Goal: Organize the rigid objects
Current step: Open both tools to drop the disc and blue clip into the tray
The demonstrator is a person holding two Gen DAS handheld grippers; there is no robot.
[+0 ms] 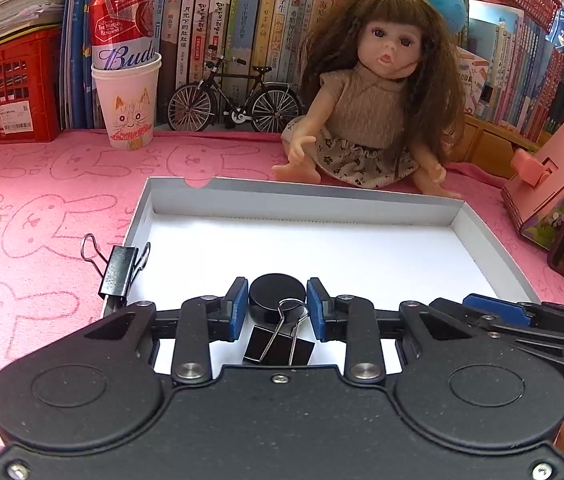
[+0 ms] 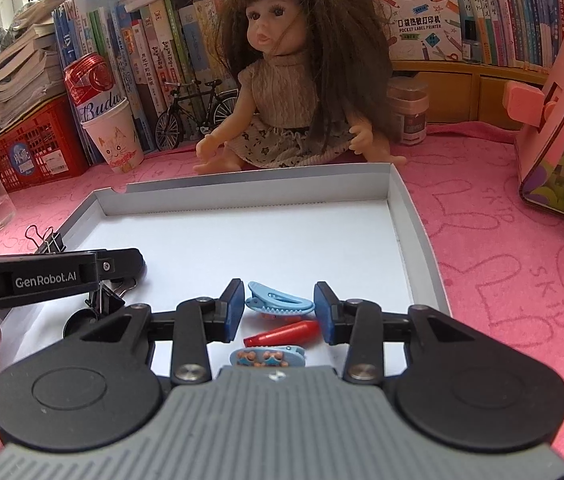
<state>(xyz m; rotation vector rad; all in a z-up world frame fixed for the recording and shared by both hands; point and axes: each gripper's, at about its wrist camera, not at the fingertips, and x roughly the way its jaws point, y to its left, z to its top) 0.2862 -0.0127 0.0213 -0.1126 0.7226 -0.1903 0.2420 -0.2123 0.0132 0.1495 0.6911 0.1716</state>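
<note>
A black binder clip (image 1: 278, 344) lay nearest the left wrist lens, inside the white tray (image 1: 493, 240), its wire handles leaning on a black round disc (image 1: 278, 298); the left gripper (image 1: 278, 304) stood with its blue pads either side of that disc, close to it, though whether they pressed it I could not tell; a second binder clip (image 1: 116, 270) sat against the tray's left wall. The right gripper (image 2: 280, 310) hung wide apart over a blue hair clip (image 2: 280, 304), a red cap (image 2: 282, 332) and a patterned hair clip (image 2: 268, 357), gripping nothing. The risk, as I judged it: closing on the disc could drag the leaning clip along; the right pads could nudge the red cap, which looked likely to roll.
</note>
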